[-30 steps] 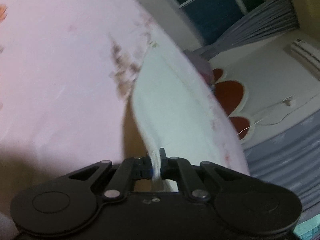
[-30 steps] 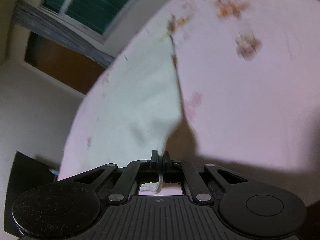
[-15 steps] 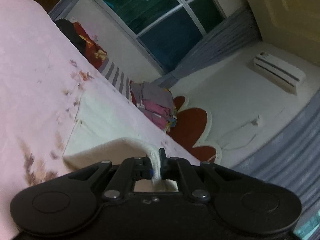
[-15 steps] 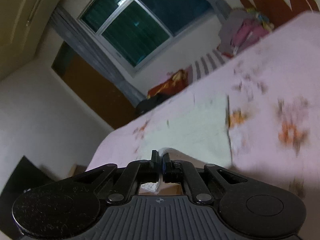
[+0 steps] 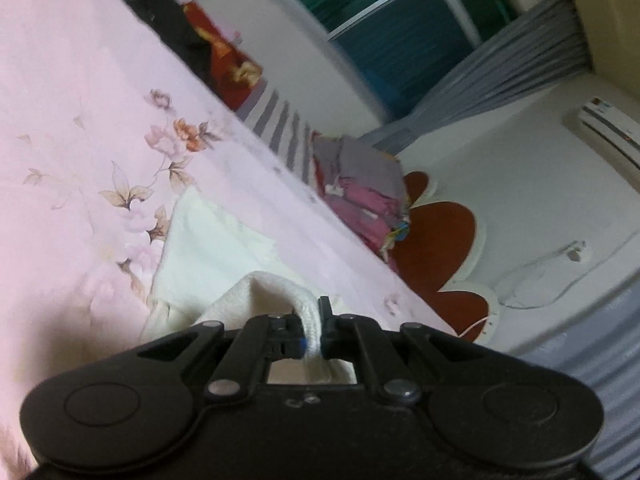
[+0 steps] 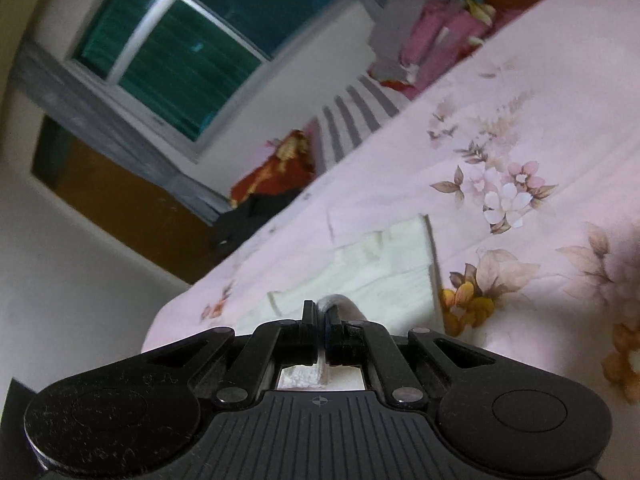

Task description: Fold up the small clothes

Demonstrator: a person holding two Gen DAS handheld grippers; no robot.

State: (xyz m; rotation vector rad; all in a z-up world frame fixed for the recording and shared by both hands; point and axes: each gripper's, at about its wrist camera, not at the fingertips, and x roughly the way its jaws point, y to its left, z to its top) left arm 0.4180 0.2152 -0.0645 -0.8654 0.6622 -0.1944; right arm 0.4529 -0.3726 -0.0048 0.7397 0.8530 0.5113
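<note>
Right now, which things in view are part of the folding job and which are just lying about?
Part of the job:
- white cloth, on the bed
- left gripper, shut on the cloth's edge
- right gripper, shut on the cloth's edge

Just lying about:
- pink floral bedsheet
- clothes pile
- striped cloth
- window
- air conditioner

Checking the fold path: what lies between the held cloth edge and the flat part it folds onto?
Nothing visible. Both claws, left and right, pinch the cream-white terry cloth; only its own flat layer on the pink floral bedsheet lies ahead.
</note>
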